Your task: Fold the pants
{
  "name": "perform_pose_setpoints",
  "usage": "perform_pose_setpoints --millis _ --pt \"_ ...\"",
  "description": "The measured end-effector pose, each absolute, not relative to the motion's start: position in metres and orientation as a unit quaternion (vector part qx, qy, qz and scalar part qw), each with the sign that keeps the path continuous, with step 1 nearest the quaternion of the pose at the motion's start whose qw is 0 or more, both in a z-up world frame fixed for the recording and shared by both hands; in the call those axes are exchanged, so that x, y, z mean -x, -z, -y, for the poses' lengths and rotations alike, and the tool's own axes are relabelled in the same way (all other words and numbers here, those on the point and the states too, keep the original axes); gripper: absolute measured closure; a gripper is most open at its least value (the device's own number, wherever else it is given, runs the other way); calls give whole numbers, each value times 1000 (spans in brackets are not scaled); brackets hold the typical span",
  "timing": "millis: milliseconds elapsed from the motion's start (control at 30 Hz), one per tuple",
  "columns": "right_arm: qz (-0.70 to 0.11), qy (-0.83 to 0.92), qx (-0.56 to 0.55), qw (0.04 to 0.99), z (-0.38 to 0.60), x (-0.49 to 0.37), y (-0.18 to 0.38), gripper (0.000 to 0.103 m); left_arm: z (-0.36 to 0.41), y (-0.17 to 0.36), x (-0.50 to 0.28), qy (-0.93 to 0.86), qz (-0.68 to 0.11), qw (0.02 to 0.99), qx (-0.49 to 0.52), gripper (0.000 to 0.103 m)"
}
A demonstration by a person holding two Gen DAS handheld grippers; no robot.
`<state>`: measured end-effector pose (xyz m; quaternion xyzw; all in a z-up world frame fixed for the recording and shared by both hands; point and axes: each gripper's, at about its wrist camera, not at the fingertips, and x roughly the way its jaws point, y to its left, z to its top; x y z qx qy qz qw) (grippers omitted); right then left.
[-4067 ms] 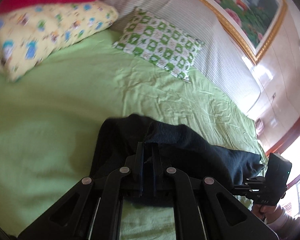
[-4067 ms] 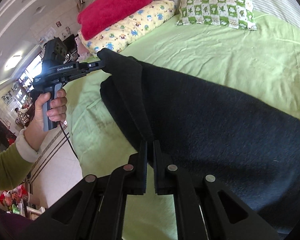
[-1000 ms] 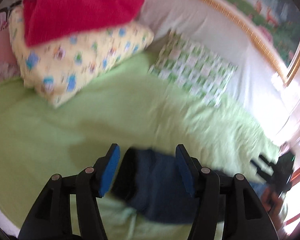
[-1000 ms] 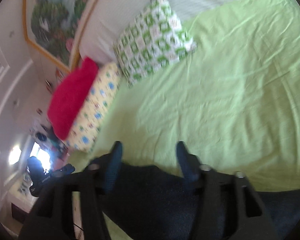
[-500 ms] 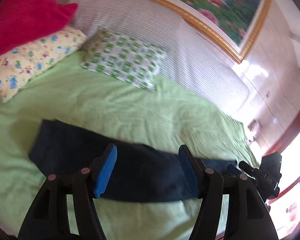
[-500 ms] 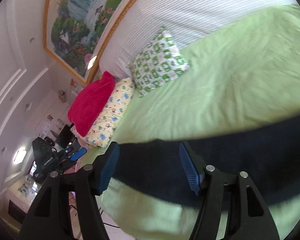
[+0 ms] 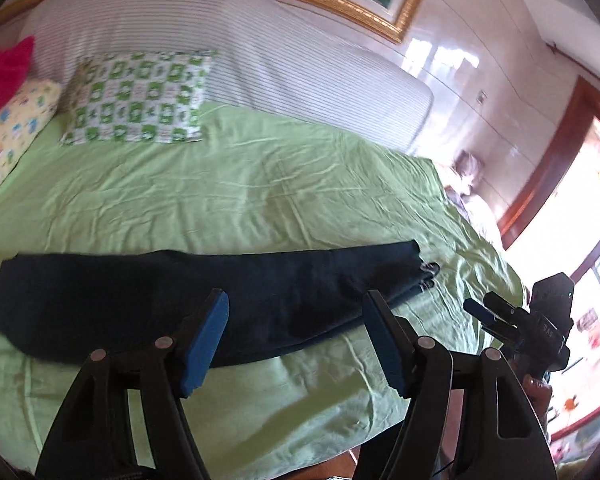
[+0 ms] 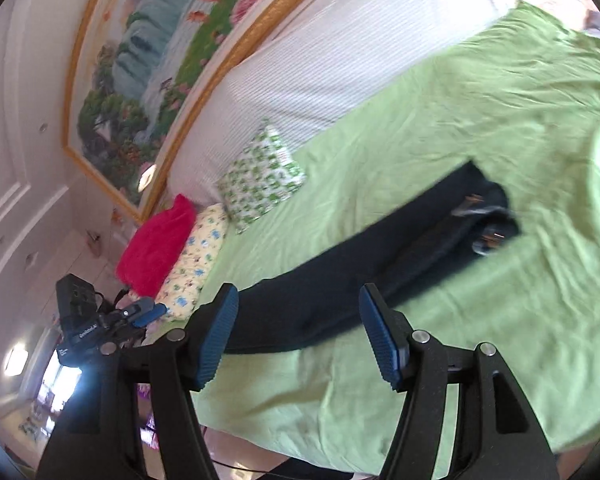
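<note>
Hovering above bed edge, left gripper (image 7: 296,332): blue-padded fingers (image 7: 204,336) spread wide, holding nothing. Right gripper (image 8: 300,336): fingers (image 8: 380,340) likewise spread, empty, raised clear of cloth. Dark pants (image 7: 172,300) lie flat as long narrow strip across green sheet (image 7: 260,184) near front edge of bed. Checked pillow (image 7: 136,98), yellow pillow (image 8: 196,264), red blanket (image 8: 156,248) at headboard side, well apart from pants.

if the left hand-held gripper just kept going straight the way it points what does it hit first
Most likely the dark pants lying flat on the green sheet. The open left hand-held gripper frames them between its fingertips, though depth is hard to judge here.
</note>
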<state>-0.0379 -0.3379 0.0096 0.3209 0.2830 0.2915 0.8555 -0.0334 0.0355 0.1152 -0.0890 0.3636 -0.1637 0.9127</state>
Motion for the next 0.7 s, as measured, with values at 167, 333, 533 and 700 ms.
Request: perform_pose_setpoints --millis 167,333,533,700 --pt "-292 -248 -337 860 355 39 2 39 0 -115 -5 213 -382 897 55 33" --pt "-318 -206 -359 853 363 32 20 39 32 -99 -61 250 -415 874 29 33" --pt "-347 -169 -378 842 366 6 41 39 85 -66 -119 296 -454 840 -16 33" --pt "-349 -125 -417 830 376 -19 52 39 123 -43 -151 326 -478 814 -56 33"
